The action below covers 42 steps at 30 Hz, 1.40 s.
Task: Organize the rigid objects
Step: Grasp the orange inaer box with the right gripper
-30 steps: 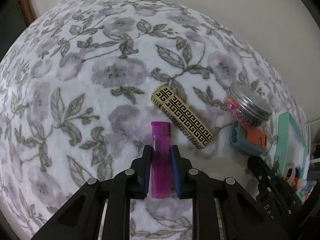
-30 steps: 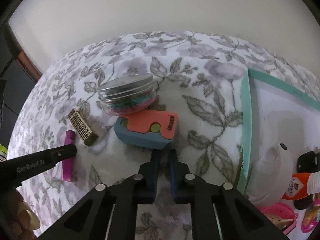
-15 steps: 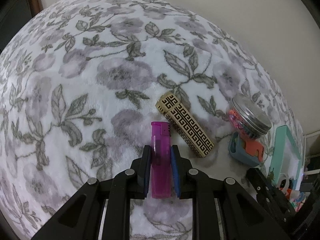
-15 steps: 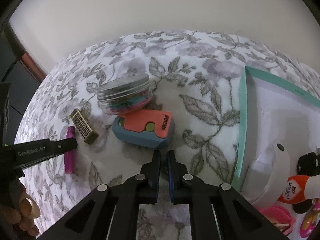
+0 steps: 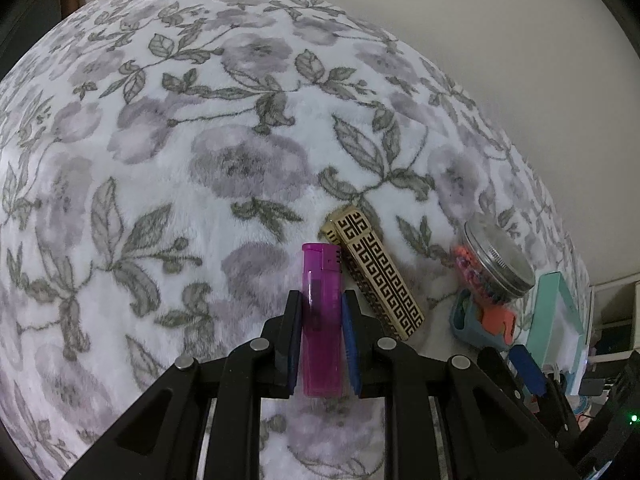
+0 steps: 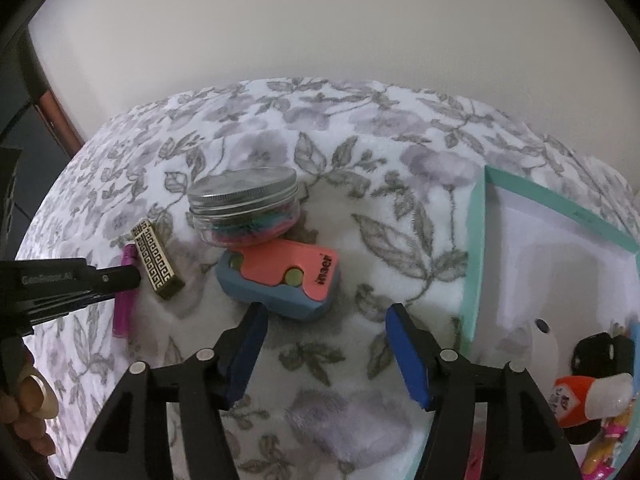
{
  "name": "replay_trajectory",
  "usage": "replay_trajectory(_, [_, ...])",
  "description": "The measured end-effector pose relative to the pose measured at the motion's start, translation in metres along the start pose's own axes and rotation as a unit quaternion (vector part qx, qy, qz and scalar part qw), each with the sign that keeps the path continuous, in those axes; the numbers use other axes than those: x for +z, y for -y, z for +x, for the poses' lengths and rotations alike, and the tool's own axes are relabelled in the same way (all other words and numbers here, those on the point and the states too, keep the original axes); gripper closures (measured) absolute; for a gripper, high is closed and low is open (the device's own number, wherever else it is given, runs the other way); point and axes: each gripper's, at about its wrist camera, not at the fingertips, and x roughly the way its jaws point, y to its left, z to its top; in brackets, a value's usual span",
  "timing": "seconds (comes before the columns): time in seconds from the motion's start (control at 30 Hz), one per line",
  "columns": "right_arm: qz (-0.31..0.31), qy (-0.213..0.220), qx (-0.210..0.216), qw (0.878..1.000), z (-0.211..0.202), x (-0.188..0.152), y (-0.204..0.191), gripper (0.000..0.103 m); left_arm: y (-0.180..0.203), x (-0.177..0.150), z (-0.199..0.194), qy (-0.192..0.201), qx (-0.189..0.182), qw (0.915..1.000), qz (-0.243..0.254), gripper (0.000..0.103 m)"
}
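1. Jaws, left gripper: clamped on purple lighter, level over the floral blanket.
2. Jaws, right gripper: spread apart, just short of the coral-and-blue case.

We see soft, even indoor light in both views, dim rather than bright, with no hard glare. Faint shadows pool beneath the jar and the coral and blue case. The fisheye lens bows the floral blanket into a dome, and black vignetting rims each frame. The right wrist view looks slightly hazier, softest toward its edges.
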Motion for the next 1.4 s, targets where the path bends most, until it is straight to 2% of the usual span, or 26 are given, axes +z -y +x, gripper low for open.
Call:
replay_trajectory(0.1, [-0.011, 0.002, 0.001, 1.0, 0.004, 0.009, -0.007, 0.031, -0.002, 0.002, 0.0, 0.001, -0.005, 1.0, -0.001, 0.083])
replay_trajectory(0.4, [-0.106, 0.002, -0.026, 0.994, 0.013, 0.031, -0.047, 0.029, -0.01, 0.002, -0.004, -0.002, -0.017, 0.9998, -0.005, 0.083])
replay_trajectory(0.57, [-0.126, -0.006, -0.022, 0.992, 0.013, 0.032, -0.053, 0.029, -0.006, 0.005, -0.001, -0.001, -0.013, 0.9999, -0.002, 0.083])
replay_trajectory(0.7, [-0.129, -0.031, 0.015, 0.991, 0.01, 0.023, -0.055, 0.031, -0.005, 0.006, -0.001, -0.002, -0.014, 0.9999, -0.002, 0.083])
replay_trajectory(0.83, [-0.174, -0.046, 0.034, 0.983, 0.001, 0.005, -0.068, 0.031, -0.005, 0.006, 0.0, -0.003, -0.015, 0.9999, -0.001, 0.083])
replay_trajectory(0.97, [-0.182, -0.052, 0.09, 0.978, -0.006, -0.004, -0.075, 0.031, -0.006, 0.006, 0.0, -0.004, -0.02, 0.9998, -0.001, 0.083])
replay_trajectory(1.0, [-0.182, -0.052, 0.093, 0.978, -0.007, -0.005, -0.076, 0.031, -0.006, 0.006, 0.0, -0.004, -0.021, 0.9998, -0.002, 0.083])
replay_trajectory(1.07, [-0.182, -0.049, 0.069, 0.98, -0.004, -0.004, -0.077, 0.031, -0.006, 0.006, 0.001, -0.005, -0.021, 0.9998, -0.001, 0.083])
replay_trajectory(1.2, [-0.163, -0.044, 0.045, 0.985, 0.001, 0.005, -0.074, 0.031, -0.004, 0.006, 0.0, -0.004, -0.015, 0.9999, 0.003, 0.083])
replay_trajectory(1.3, [-0.158, -0.044, 0.019, 0.986, 0.01, 0.01, -0.076, 0.041, -0.002, 0.005, 0.0, -0.003, -0.011, 0.9999, 0.008, 0.083])
replay_trajectory(1.4, [-0.154, -0.04, 0.017, 0.987, 0.016, 0.012, -0.082, 0.05, 0.0, 0.005, 0.001, -0.001, -0.004, 0.9998, 0.017, 0.083])
